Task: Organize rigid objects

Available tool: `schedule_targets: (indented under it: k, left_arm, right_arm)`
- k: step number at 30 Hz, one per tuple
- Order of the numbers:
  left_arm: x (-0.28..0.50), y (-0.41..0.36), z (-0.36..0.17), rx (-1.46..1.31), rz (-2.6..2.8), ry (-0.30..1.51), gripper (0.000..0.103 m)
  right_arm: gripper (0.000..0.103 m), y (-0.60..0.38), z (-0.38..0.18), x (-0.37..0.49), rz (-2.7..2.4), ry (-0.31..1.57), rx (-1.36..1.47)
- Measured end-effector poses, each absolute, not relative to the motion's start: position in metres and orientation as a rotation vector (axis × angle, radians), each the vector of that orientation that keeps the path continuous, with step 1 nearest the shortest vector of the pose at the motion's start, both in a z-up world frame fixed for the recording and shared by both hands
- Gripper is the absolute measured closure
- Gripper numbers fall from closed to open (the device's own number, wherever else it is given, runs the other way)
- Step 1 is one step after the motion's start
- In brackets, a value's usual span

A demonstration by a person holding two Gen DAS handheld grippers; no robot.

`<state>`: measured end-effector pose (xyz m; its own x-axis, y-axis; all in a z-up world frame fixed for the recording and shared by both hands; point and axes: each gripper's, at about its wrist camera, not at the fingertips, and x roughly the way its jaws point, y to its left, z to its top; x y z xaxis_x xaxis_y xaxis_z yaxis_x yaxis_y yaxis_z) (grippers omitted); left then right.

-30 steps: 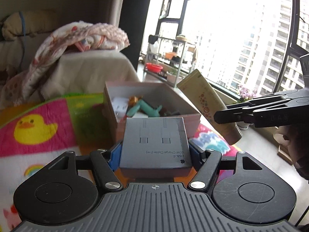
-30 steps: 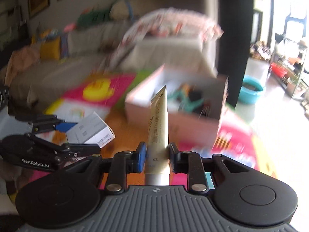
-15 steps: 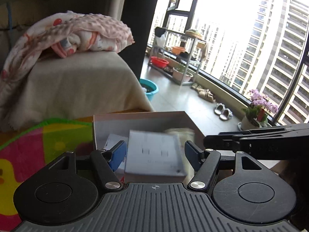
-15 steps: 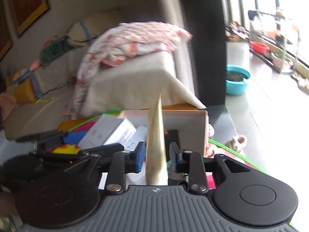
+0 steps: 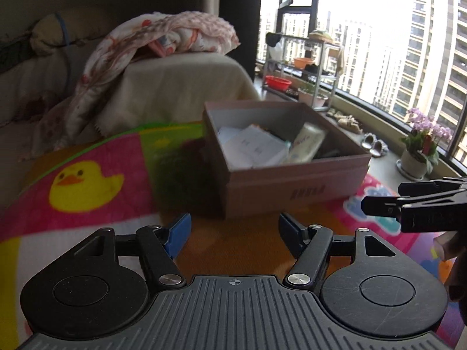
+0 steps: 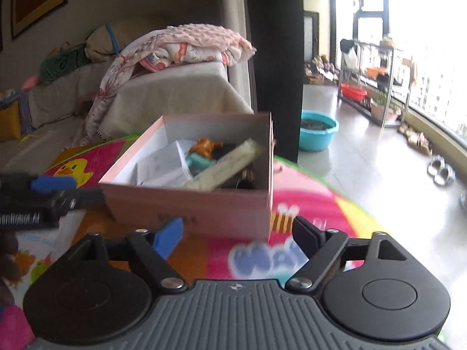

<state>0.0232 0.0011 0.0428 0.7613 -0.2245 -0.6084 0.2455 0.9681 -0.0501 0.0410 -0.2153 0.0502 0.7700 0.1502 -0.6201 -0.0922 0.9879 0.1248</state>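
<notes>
The left gripper (image 5: 233, 232) stands spread with nothing between its blue pads, low over the play mat (image 5: 87, 180) just short of the cardboard box (image 5: 294, 183). Inside that box the white carton (image 5: 254, 148) lies flat toward the left wall; it looks light and stiff, with hard edges, so a pinch across its two narrow sides should hold without crushing. Beside it to the right rests the cream tube (image 6: 224, 166), its long axis running diagonally from the near side of the box up toward the far right corner, one end propped higher on the clutter. The tube will probably be light, smooth and a little yielding, so the firmer shoulder near its cap seems the safer place to grip, though blur hides which end the cap is on. A teal toy (image 6: 200, 160) and an orange figure (image 6: 207, 145) sit between carton and tube. The right gripper (image 6: 238, 234) has just been opening; its jaws are wide apart and empty, near the box's front wall.
</notes>
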Motion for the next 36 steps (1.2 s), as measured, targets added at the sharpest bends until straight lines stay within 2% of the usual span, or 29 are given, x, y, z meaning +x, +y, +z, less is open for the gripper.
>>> schedule_targets:
  k: [6, 7, 8, 12, 15, 36]
  left_arm:
    - [0.003, 0.009, 0.005, 0.004, -0.118, 0.746, 0.03]
    - [-0.001, 0.006, 0.003, 0.021, -0.112, 0.713, 0.029]
    - [-0.003, 0.002, 0.0, 0.031, -0.102, 0.697, 0.027]
    - [0.001, -0.008, -0.003, 0.019, -0.092, 0.679, 0.012]
    - [0.005, -0.012, -0.004, 0.012, -0.08, 0.678, 0.01]
    - [0.006, -0.014, -0.005, 0.017, -0.049, 0.673, 0.008]
  right_arm:
    - [0.017, -0.177, 0.007, 0.039, 0.134, 0.827, 0.034]
    - [0.011, -0.17, 0.002, 0.038, 0.121, 0.815, -0.011]
    - [0.0, -0.164, -0.001, 0.036, 0.089, 0.79, -0.057]
    - [0.0, -0.17, -0.005, 0.035, 0.058, 0.773, -0.001]
    - [0.0, -0.177, -0.009, 0.03, 0.094, 0.722, -0.005]
    - [0.0, -0.181, -0.01, 0.027, 0.036, 0.697, 0.023]
